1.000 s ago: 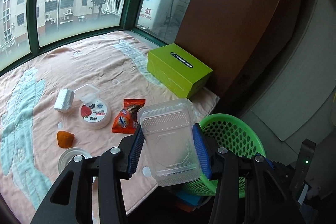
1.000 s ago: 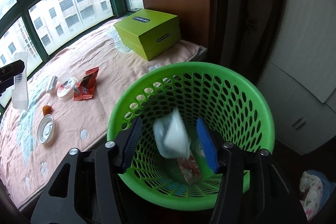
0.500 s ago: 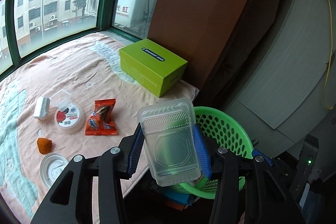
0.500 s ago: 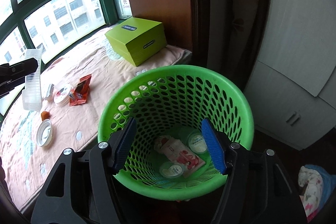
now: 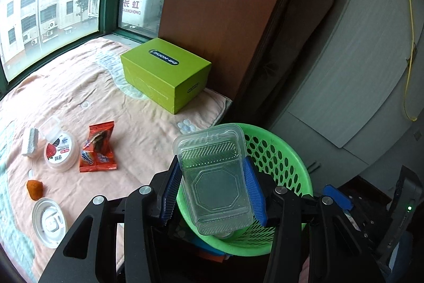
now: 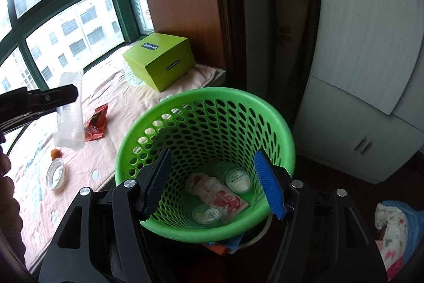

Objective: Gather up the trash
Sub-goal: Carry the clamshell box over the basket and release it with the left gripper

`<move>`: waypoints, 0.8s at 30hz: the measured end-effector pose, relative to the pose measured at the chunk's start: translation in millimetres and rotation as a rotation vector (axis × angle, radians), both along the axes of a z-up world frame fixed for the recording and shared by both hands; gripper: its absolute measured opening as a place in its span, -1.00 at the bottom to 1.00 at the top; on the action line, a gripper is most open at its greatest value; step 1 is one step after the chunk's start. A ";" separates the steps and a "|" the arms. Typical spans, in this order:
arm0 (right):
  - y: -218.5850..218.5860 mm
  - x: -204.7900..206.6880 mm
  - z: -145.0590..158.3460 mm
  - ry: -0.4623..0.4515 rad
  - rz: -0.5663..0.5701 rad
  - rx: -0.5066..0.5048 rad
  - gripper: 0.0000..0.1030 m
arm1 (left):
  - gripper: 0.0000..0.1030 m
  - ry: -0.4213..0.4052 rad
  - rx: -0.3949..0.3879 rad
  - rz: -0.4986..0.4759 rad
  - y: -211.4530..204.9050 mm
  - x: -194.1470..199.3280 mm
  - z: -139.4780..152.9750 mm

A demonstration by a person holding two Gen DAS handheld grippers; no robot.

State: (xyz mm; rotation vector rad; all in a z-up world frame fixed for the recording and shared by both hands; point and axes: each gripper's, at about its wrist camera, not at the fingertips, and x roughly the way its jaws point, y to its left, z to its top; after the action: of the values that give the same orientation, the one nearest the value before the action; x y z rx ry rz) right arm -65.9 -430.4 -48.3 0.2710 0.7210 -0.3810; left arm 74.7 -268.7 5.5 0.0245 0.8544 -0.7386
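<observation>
Clearly the left gripper (image 5: 214,187) is clamped on a clear tray (image 5: 214,177): both blue pads press its long sides, and the tray stands over the near rim of the green basket (image 5: 281,163). Its lower end covers part of the basket's inside, so from this view the bottom is hard to see. In the right wrist view the same tray (image 6: 69,110) shows edge-on at the left, and the black finger crosses its upper part.

The right gripper (image 6: 214,184) stands with its jaws apart and nothing between them, above the basket (image 6: 206,108). On the basket's bottom lie two small round cups (image 6: 237,179) and a pink wrapper (image 6: 217,194); the print on them is too small to read.

On the pink blanket (image 5: 79,86) lie an orange snack bag (image 5: 98,149), a round tub (image 5: 59,151) with its flap up, a white block (image 5: 29,142), an orange lump (image 5: 34,189) and a white lid (image 5: 49,222). A green box (image 5: 165,73) stands near the brown panel. Under the basket something blue and orange shows, mostly hidden.
</observation>
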 end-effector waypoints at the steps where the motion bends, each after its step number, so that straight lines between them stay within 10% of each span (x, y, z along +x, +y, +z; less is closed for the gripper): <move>1: -2.0 -1.3 -0.5 -0.001 -0.006 0.002 0.26 | -0.11 0.000 0.003 -0.007 -3.4 -0.5 -1.2; 24: -9.3 -11.4 0.4 -0.016 -0.024 0.024 0.26 | 0.22 0.052 0.041 -0.045 -33.1 -2.3 -27.8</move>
State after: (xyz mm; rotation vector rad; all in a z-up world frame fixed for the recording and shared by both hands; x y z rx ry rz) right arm -77.3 -439.7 -47.9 0.3059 0.7072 -0.3928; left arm 72.4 -301.7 -22.3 0.0612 0.9214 -0.7664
